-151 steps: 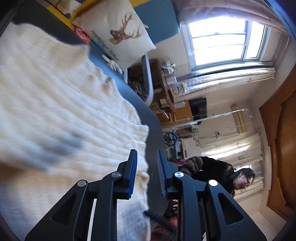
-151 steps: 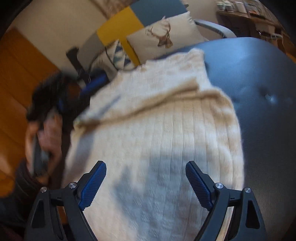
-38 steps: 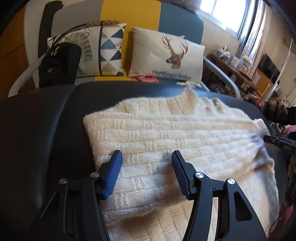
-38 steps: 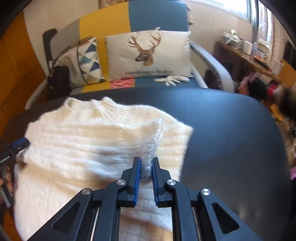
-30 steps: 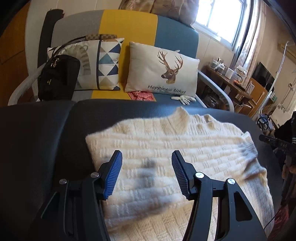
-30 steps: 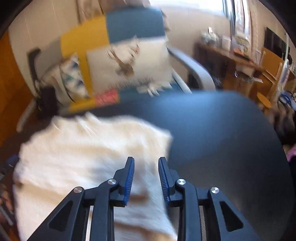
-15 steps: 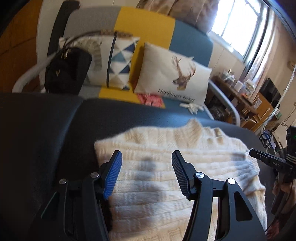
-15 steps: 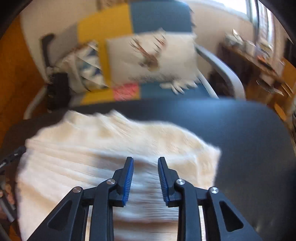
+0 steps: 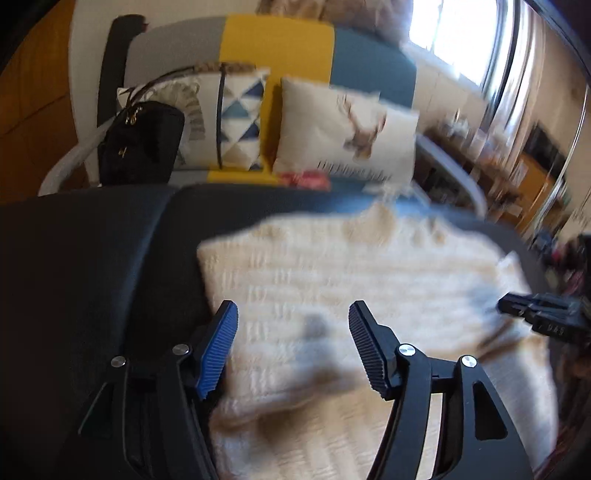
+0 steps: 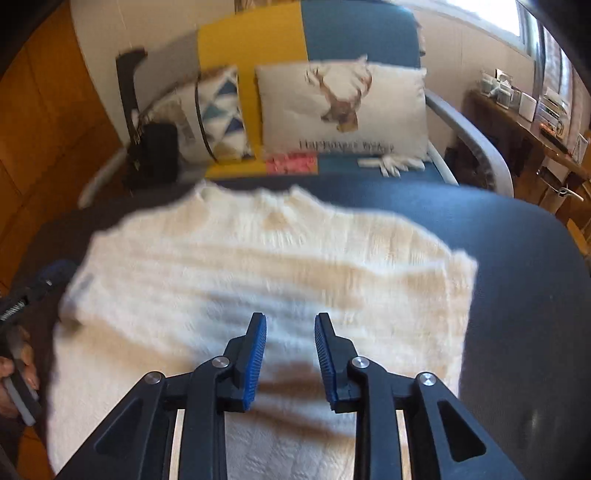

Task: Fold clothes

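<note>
Dark padded surface (image 10: 517, 266) seen under cream knit sweater (image 10: 266, 266), spread flat, neckline toward sofa (image 10: 354, 33). Black handbag (image 9: 142, 144) propped at sofa's left end beside triangle-pattern cushion (image 9: 236, 122); contents hidden. Deer cushion (image 10: 343, 107) printed with blurred line, "Happiness" partly legible. Left gripper (image 9: 291, 347) spread wide above sweater, nothing held. Right gripper (image 10: 289, 354) parted narrowly, nothing pinched.

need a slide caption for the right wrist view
Right gripper, jaws open and empty, above a cream knit sweater spread on a dark padded surface.
</note>
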`<state>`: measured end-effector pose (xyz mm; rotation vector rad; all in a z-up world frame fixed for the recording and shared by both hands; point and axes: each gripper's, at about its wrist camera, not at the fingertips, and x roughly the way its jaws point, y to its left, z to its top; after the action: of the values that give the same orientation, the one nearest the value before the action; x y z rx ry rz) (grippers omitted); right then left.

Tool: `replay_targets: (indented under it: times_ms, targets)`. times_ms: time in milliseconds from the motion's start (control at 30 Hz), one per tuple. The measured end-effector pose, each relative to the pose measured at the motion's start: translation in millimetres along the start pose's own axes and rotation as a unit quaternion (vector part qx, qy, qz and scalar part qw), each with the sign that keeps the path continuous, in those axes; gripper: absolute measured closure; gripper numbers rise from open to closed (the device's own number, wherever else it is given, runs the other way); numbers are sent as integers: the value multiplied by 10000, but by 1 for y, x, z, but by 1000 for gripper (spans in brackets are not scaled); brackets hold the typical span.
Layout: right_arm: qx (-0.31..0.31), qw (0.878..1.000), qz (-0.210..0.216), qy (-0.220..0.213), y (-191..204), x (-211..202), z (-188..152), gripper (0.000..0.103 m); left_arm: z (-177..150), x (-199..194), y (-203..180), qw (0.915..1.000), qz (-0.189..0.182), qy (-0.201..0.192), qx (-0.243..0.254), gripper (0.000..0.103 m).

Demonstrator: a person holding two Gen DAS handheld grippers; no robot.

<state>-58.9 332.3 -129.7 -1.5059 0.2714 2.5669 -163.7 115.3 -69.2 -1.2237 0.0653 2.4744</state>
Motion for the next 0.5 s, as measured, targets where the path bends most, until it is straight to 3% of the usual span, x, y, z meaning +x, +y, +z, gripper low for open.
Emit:
replay_targets:
  times_ms: [33, 100, 200, 367, 467, 500]
  targets:
    - [-46, 9999, -89, 75, 0, 8, -2, 77, -3, 16, -1, 9995, 106, 307, 62, 36]
    - [-65, 9999, -49, -67, -1, 8, 0, 77, -5, 15, 4, 9996, 134, 229, -29, 31]
    - [129, 9995, 149, -260, -3, -19, -4, 76, -6, -16, 12, 9988, -147, -7, -471, 32]
    - [-6, 9977, 640, -220, 7, -47, -47, 76, -50, -71, -12, 9974, -604, -209, -348, 32]
    - [101, 9989, 447, 124, -3, -35, -78, 76, -85, -71, -30, 9977, -661, 67, -112, 32]
    - [166, 9989, 400, 180, -8, -30, -86, 75, -97, -58, -36, 9981, -514, 348, 42, 32]
